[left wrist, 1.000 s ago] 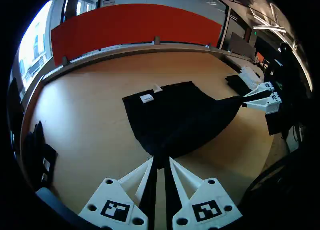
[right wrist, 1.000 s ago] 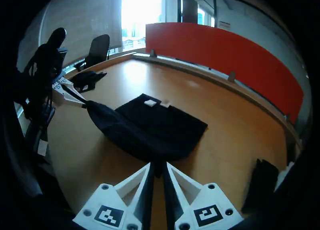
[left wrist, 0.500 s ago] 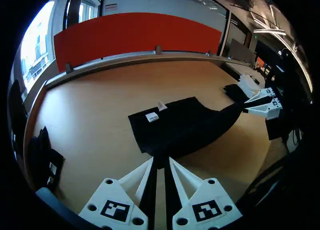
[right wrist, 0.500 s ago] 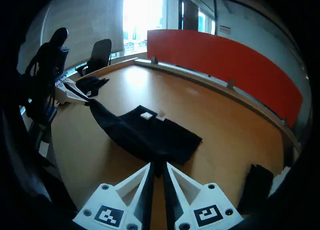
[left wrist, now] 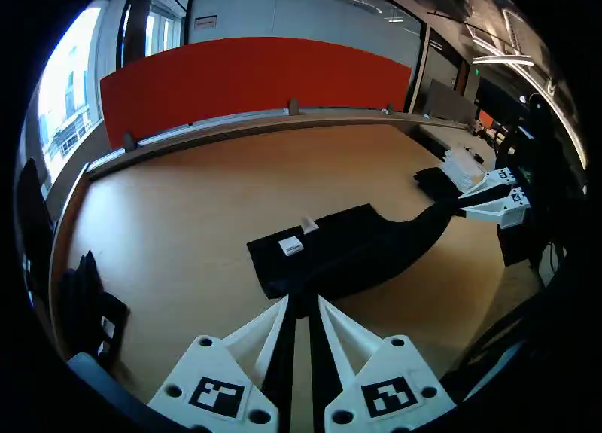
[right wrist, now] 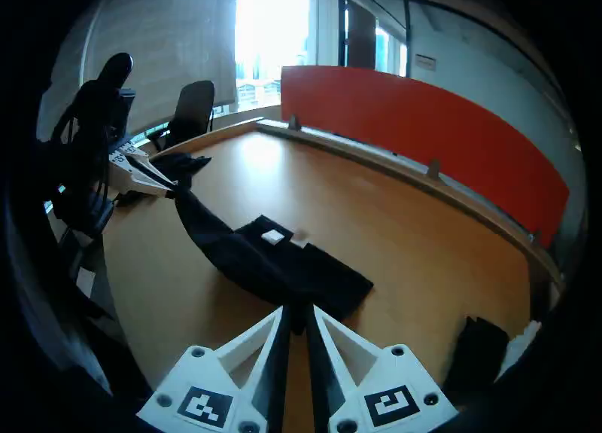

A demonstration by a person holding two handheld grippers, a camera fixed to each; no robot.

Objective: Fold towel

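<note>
In the left gripper view, we read the scene from the left against the red partition [left wrist: 256, 75], which stands along the far edge of the wooden table [left wrist: 188, 184]. A dark bundle [left wrist: 86, 305] sits at the table edge, well forward of the partition's left end. The black towel [left wrist: 339, 248] lies on the table in front of the partition's middle, well clear of it, with two white tags [left wrist: 290, 245] on its nearer left part. The left gripper [left wrist: 301, 306] has its fingers drawn narrow, pinching the towel's near edge. Toward the partition's right end, the right gripper [left wrist: 470, 199] is closed on a towel corner and holds it above the table, so that the cloth rises in a taut strip. A folded dark cloth [left wrist: 436, 181] lies just behind that corner. In the right gripper view, an office chair [right wrist: 188, 109] stands beyond the partition's left end. Here the towel's raised strip runs from the left gripper down to the flat part on the table.
</note>
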